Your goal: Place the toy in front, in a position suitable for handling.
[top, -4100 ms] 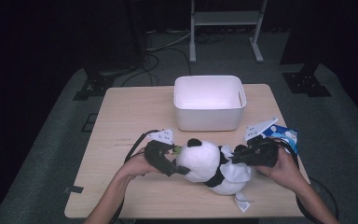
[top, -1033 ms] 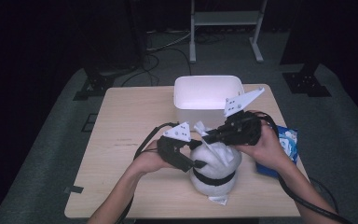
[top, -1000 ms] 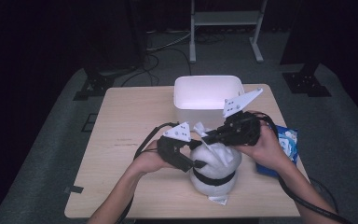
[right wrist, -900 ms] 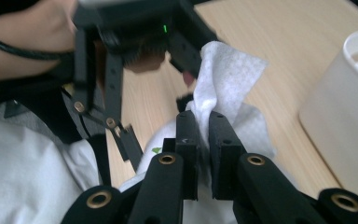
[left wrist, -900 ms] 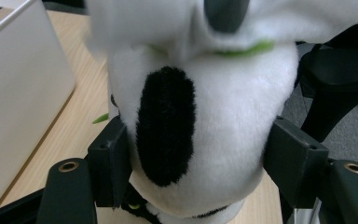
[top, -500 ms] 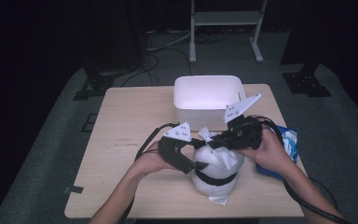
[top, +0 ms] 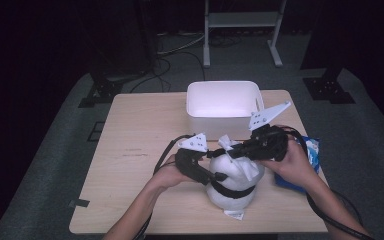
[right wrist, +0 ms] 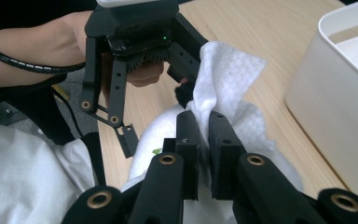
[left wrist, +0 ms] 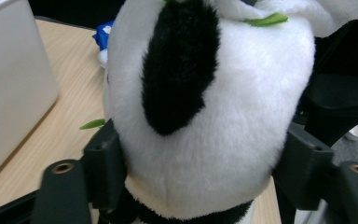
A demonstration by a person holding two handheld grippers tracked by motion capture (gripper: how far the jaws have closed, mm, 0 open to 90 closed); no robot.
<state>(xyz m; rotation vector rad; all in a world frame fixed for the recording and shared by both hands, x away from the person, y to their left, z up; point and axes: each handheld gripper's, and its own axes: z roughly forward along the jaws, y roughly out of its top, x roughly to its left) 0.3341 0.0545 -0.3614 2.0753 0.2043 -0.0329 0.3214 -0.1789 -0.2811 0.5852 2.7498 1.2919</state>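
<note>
Showing the high view: plush panda (top: 232,182) stands at the table's (top: 130,165) 5 o'clock. Left gripper view: left gripper (left wrist: 200,154), its jaws just closing, clamps the panda's body. Right gripper view: right gripper (right wrist: 204,140), pressed together, pinches a white wipe (right wrist: 226,74) atop the panda.

Both grippers meet over the plush panda (top: 232,182) near the table's (top: 135,150) front edge; white bin (top: 224,102) stands behind.
</note>
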